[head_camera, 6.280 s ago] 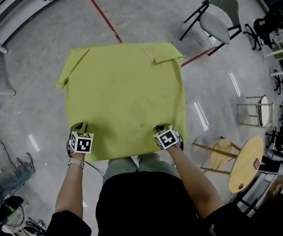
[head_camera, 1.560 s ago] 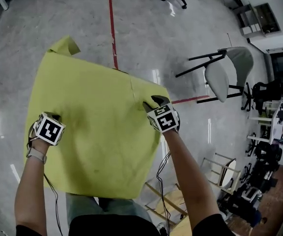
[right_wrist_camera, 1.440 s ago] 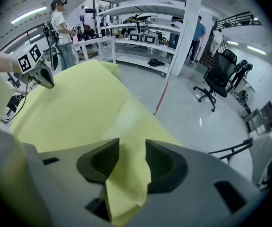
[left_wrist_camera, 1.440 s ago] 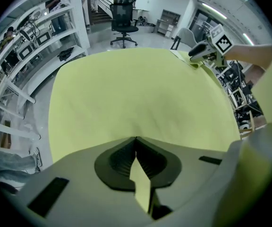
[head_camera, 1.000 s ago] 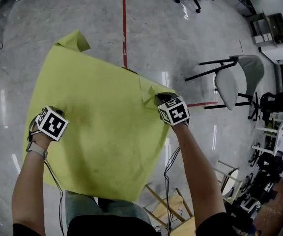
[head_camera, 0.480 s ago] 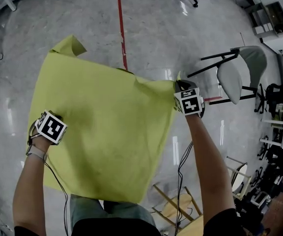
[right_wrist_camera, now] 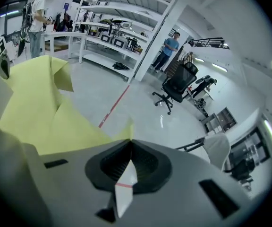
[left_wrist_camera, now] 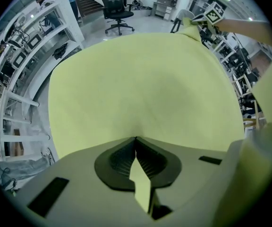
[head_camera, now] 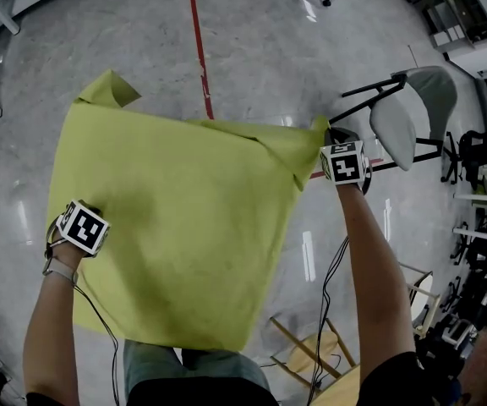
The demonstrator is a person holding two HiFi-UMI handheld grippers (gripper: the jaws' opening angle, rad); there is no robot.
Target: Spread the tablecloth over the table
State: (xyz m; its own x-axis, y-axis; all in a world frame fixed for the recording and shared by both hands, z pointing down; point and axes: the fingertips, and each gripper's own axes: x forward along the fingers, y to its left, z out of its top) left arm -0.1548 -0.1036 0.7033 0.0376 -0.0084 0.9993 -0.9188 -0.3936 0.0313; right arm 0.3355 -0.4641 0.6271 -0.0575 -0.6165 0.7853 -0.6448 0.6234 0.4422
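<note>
While clamping tablecloth [head_camera: 184, 218], centre-frame, w/ left hand-held gripper [head_camera: 83, 225] mid-left & right hand-held gripper [head_camera: 335, 138] upper right, jaws fully closed on cloth: prob. handling soft, light, floppy; gripping corners.

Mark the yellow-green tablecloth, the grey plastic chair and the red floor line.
yellow-green tablecloth [head_camera: 176, 218]: head view, middle of the spread sheet.
grey plastic chair [head_camera: 393, 132]: head view, its seat shell.
red floor line [head_camera: 199, 53]: head view, stretch beyond the cloth.
</note>
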